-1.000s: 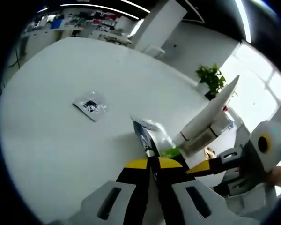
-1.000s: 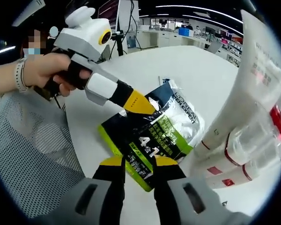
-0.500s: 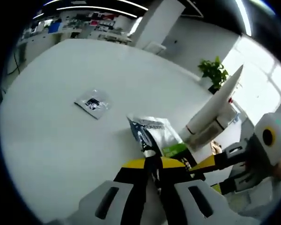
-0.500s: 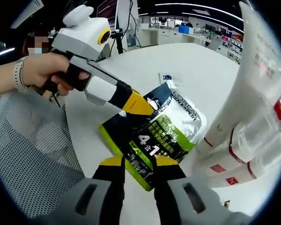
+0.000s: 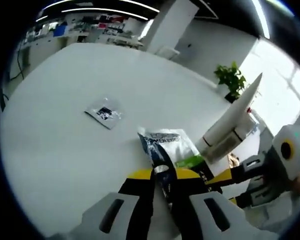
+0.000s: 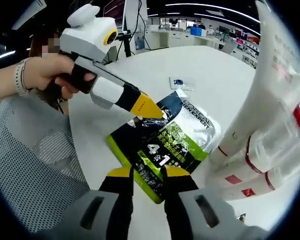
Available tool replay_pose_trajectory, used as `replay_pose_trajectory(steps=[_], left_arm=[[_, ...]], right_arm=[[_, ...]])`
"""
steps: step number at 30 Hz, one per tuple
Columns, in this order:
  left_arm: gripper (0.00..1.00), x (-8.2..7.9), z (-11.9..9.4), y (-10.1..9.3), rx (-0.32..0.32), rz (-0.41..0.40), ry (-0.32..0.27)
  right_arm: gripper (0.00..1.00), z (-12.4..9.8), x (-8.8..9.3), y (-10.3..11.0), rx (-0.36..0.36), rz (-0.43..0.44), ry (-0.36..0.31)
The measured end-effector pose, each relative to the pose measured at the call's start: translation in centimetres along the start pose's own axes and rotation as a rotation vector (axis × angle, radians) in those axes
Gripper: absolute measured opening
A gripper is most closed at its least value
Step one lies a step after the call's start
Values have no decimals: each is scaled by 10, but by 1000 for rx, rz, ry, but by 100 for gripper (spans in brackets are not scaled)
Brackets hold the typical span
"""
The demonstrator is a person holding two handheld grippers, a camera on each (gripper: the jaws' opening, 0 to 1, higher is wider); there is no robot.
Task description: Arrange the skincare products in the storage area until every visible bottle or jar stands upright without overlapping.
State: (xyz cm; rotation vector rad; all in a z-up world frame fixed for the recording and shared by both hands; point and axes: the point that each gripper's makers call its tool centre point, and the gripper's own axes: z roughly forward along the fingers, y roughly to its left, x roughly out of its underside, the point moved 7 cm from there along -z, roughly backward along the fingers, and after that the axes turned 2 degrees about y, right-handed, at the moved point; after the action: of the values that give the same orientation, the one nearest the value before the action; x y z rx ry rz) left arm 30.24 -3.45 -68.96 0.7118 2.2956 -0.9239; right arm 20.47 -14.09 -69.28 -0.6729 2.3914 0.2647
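Observation:
A black, green and silver skincare pouch [image 6: 165, 142] hangs tilted above the white table [image 6: 210, 65]. My left gripper [image 5: 161, 176] is shut on the pouch's [image 5: 165, 147] upper edge, seen edge-on between its yellow tips. In the right gripper view it reaches in from the left, held by a hand [image 6: 40, 75]. My right gripper [image 6: 149, 174] has its jaws apart, and the pouch's lower corner lies face-on between them. White tubes [image 6: 270, 110] with red bands lean at the right, also visible as tubes [image 5: 230, 122] in the left gripper view. A small sachet [image 5: 105, 111] lies flat on the table.
The same small sachet [image 6: 179, 83] lies beyond the pouch. A mesh chair back [image 6: 35, 165] stands left of the table edge. A potted plant [image 5: 232, 80] sits past the far rim. Shelves and desks line the background.
The left gripper view has shifted slightly, so more of the pouch's face shows. The pouch and right gripper have hardly moved.

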Motion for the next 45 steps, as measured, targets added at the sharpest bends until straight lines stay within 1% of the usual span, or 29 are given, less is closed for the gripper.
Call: replay_pose_trajectory(steps=[2,4,6,8,10,13,15,17,20,22,24,26,34,42,45], left_arm=[[12,-3,-2,2,-29,10,-24],[9,-6,-4,2,-34,30,-45],[8,-8,-4,0,-34,41,-50],[9,-5,-2,-2,-17,56,-28],[9,0,1,-6,2,72,10],[9,4,2,-8,-2,156,57],[9,6,3,-10,4,169,71],[11,8,4,-12,18,176,86],[12,9,4,-13,28,184,100],[12,9,3,-12,24,197,102],[12,9,2,-11,23,192,100],[13,8,2,-11,23,178,98],[13,6,0,-11,25,175,90],[13,7,1,-13,34,186,95],[13,6,-1,-14,37,179,88]], right_arm=[[22,0,0,0,4,-7,1],[22,0,0,-1,7,-15,2],[22,1,0,0,4,-18,5],[24,1,1,0,-6,-3,2],[23,1,1,0,-1,-11,2],[24,1,1,0,-2,-14,4],[28,1,1,3,-32,-21,3],[32,0,1,5,-38,-20,-4],[28,2,0,3,7,-107,21],[28,4,-2,5,5,-137,29],[28,5,-3,2,5,-113,30],[28,5,-3,0,6,-113,29],[28,6,-8,-9,19,-92,29],[30,4,-7,-7,25,-73,26],[27,0,-6,-4,7,-70,23]])
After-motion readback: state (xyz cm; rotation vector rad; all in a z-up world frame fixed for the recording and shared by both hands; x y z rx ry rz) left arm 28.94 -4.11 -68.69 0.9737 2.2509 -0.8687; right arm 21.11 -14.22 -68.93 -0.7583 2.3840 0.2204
